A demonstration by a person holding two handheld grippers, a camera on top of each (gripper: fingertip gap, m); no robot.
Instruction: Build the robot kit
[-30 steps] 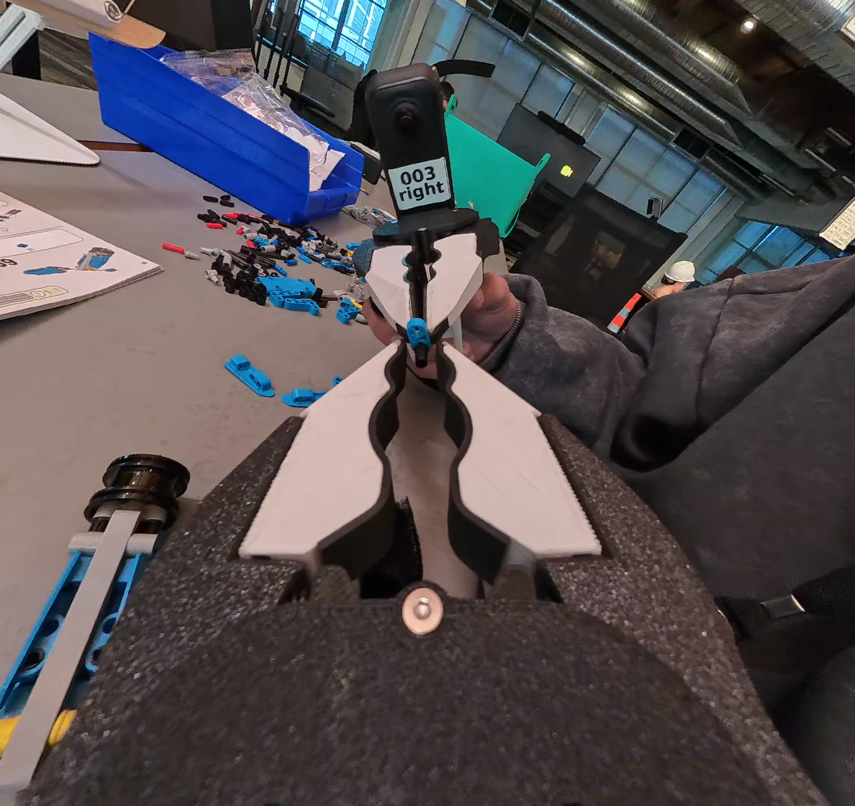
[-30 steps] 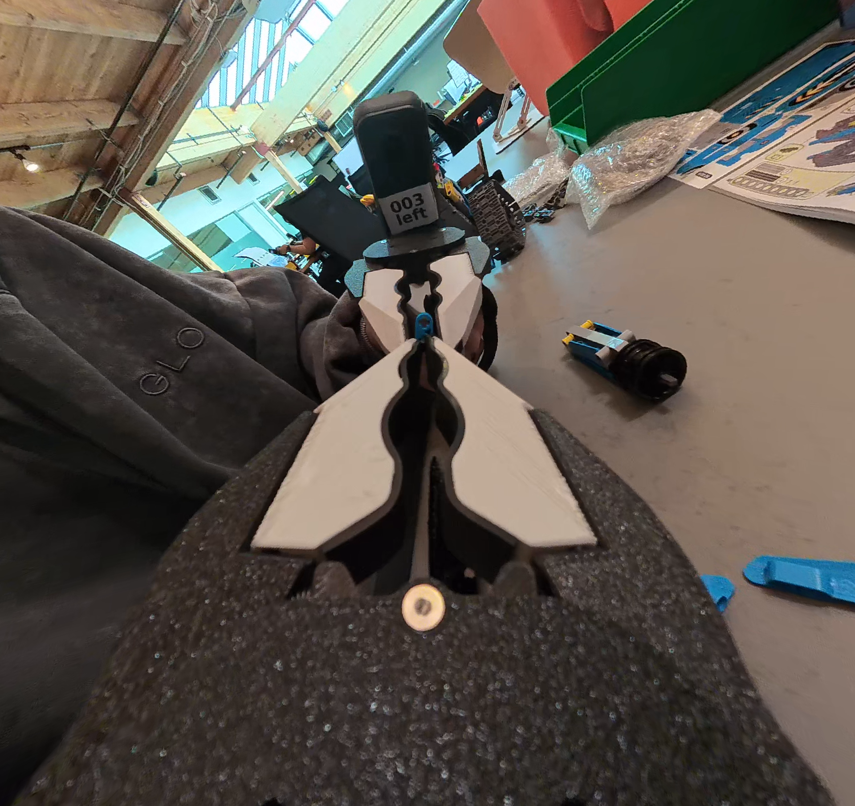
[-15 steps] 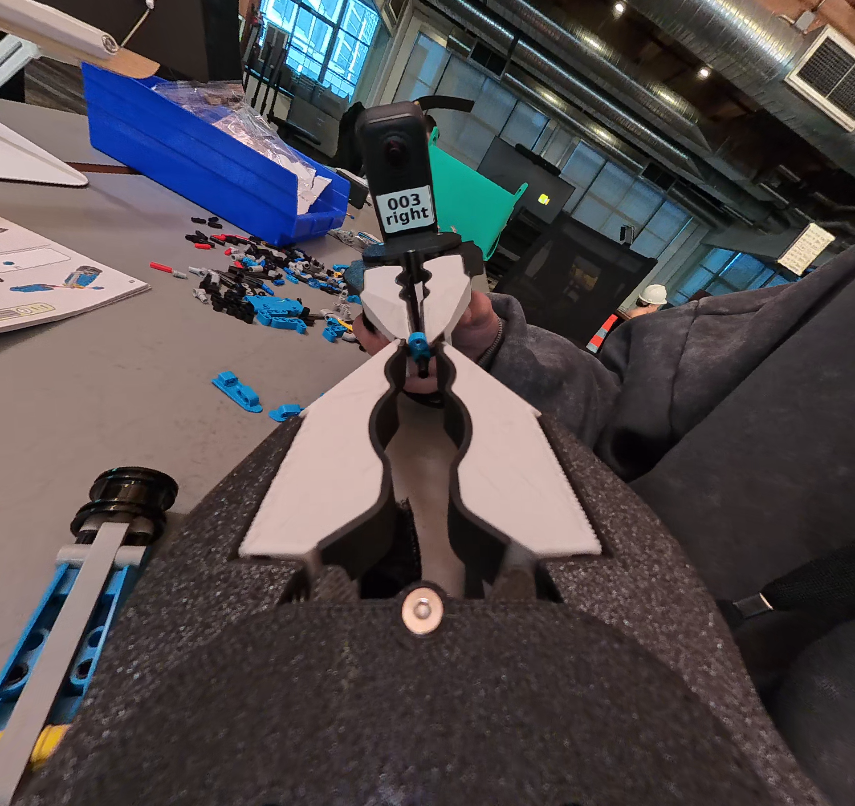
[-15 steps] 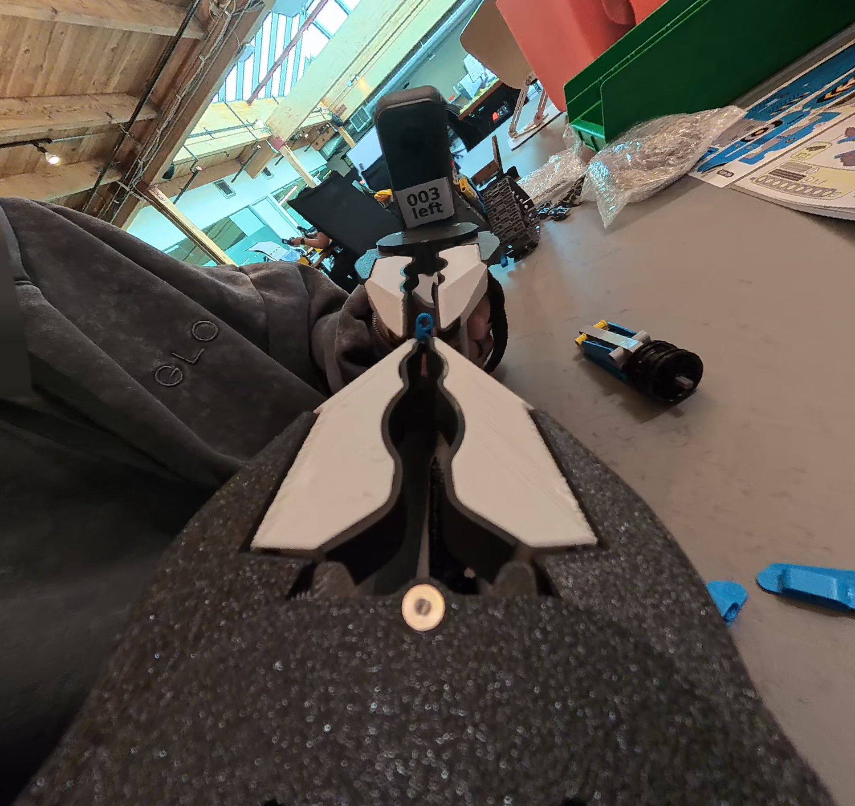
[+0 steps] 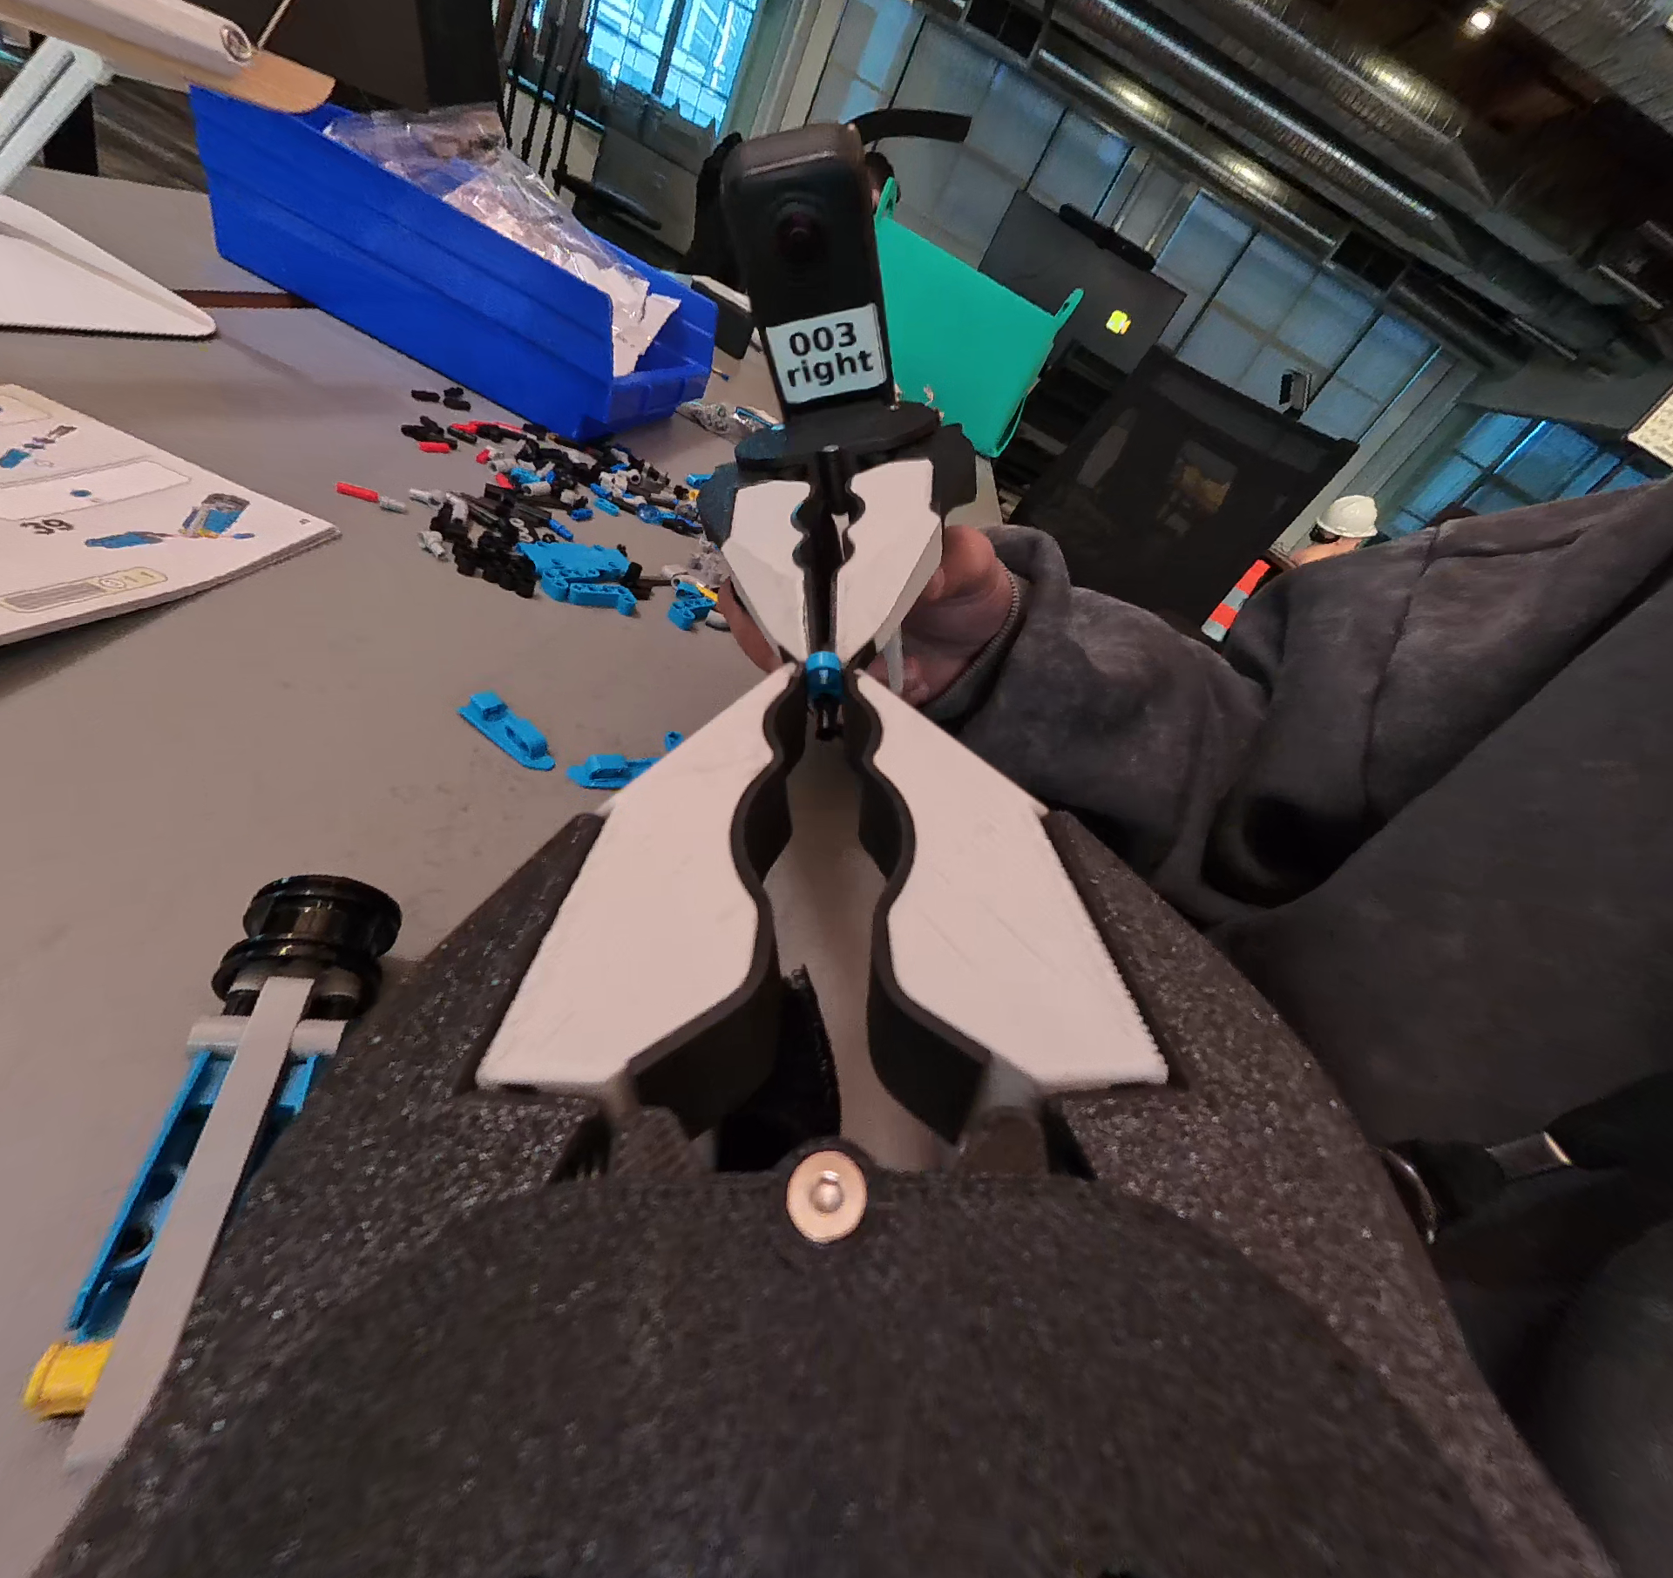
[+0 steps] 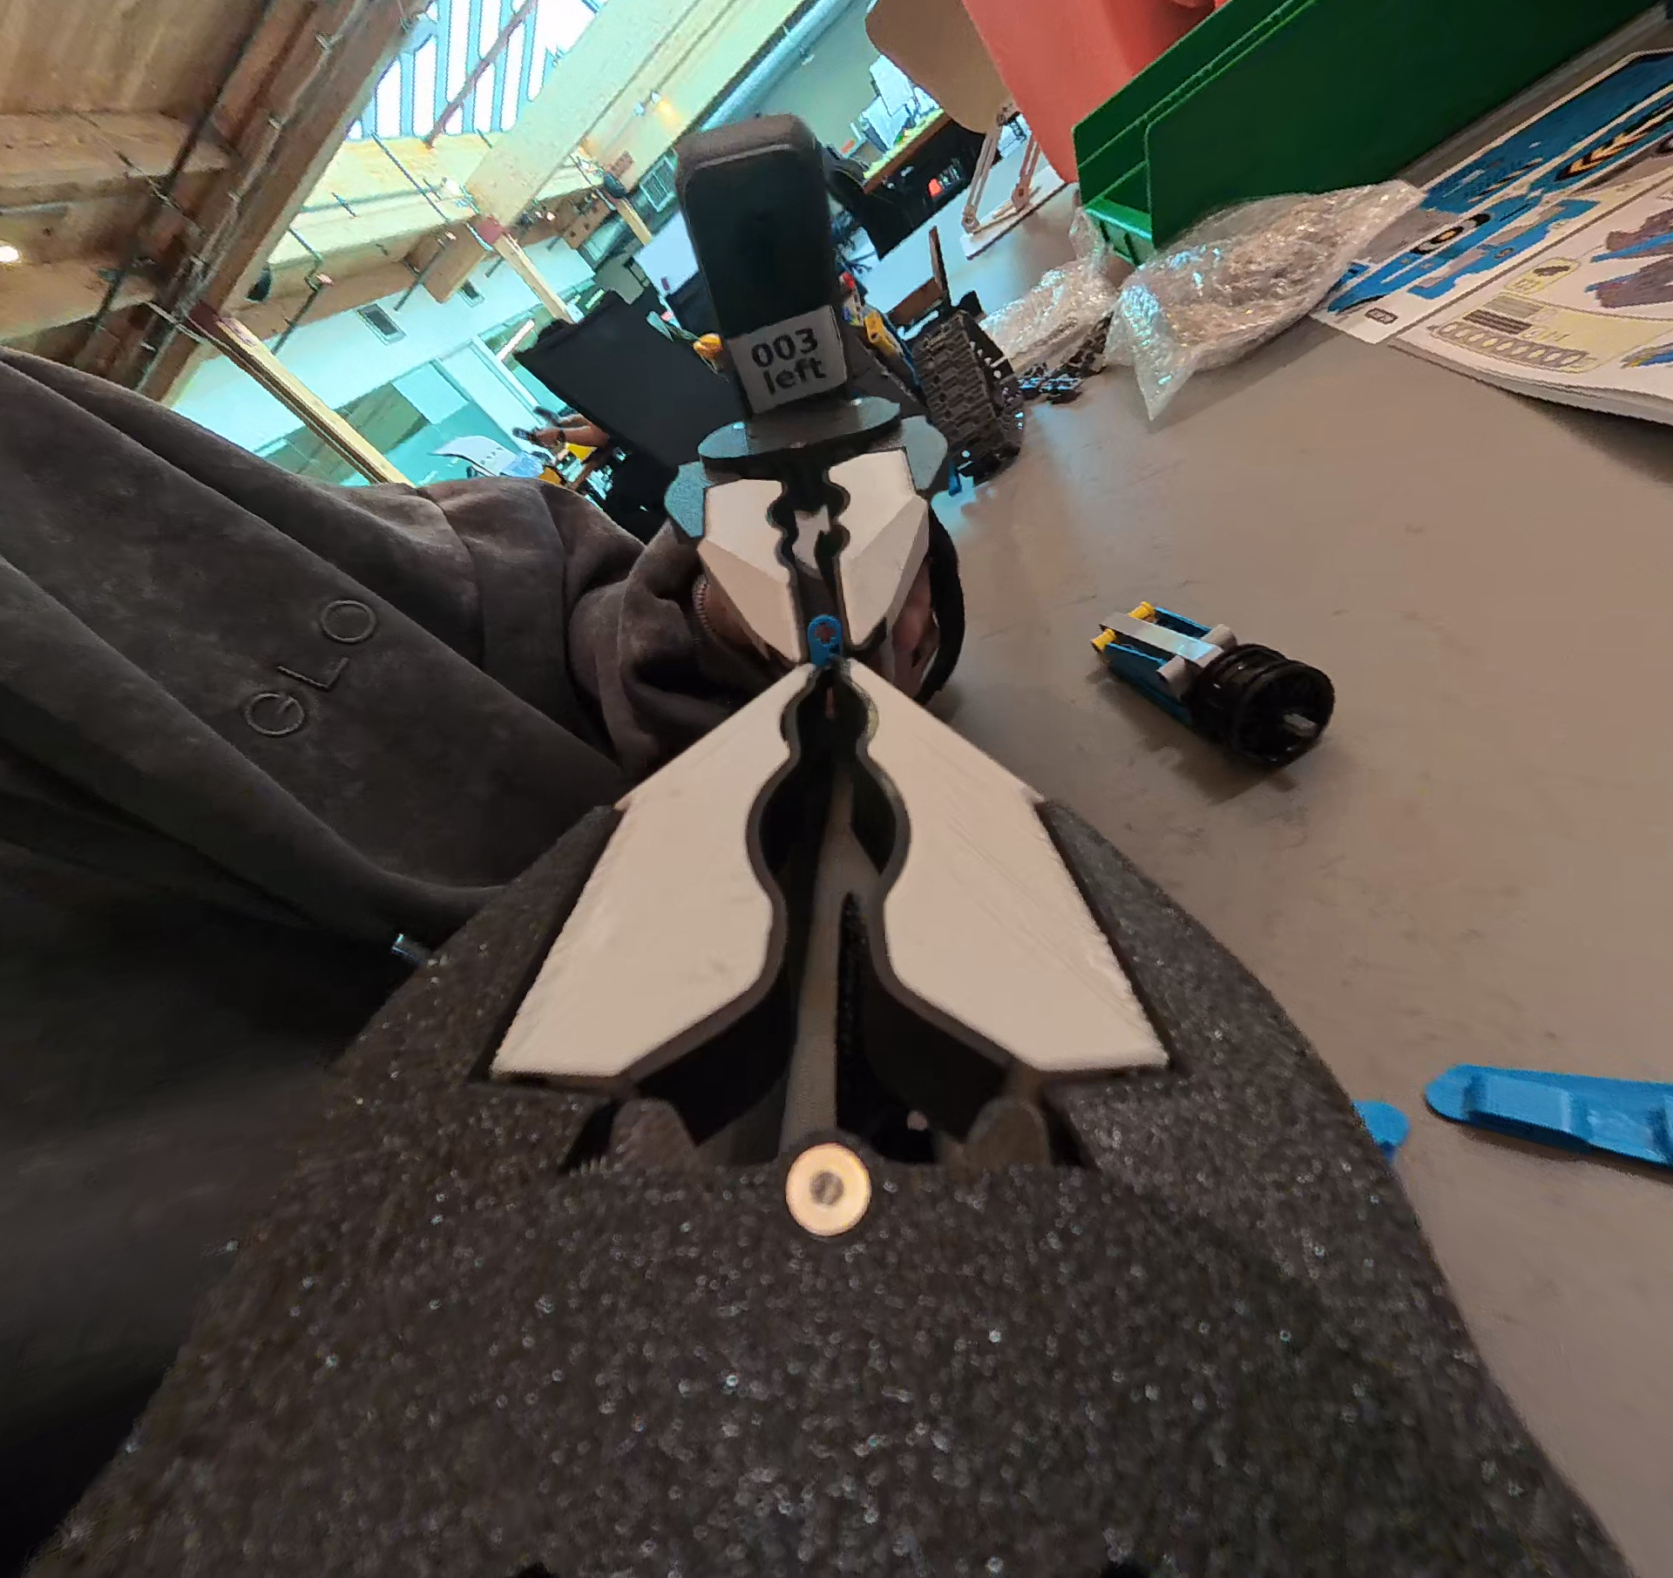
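The blue connector [image 5: 822,677] is in the air above the grey table [image 5: 272,765], caught where the 2 grippers meet tip to tip. The left gripper [image 5: 822,702] pinches it between its fingertips, the fingers parted farther back, and a short black stub [image 5: 824,722] pokes from the connector toward that gripper's body. The right gripper [image 6: 828,674] faces it head-on with its fingers pressed together, its tip right at the connector; whether it grips the piece or only touches it cannot be told. Behind the right gripper a hand [image 5: 960,593] wraps its handle, with a dark grey sleeve [image 5: 1177,720] running back from it. Both tools are held roughly level, pointing at each other. Compared with 0.5 s ago they remain nose to nose with the connector in the same spot between them; only the camera angles have shifted slightly. Below and to the left gripper's side of the connector lies a black wheel on a blue and grey beam assembly [image 6: 1222,684]. 2 loose blue pieces [image 5: 507,729] lie on the table beside the connector, and a heap of small parts [image 5: 543,521] lies beyond it.
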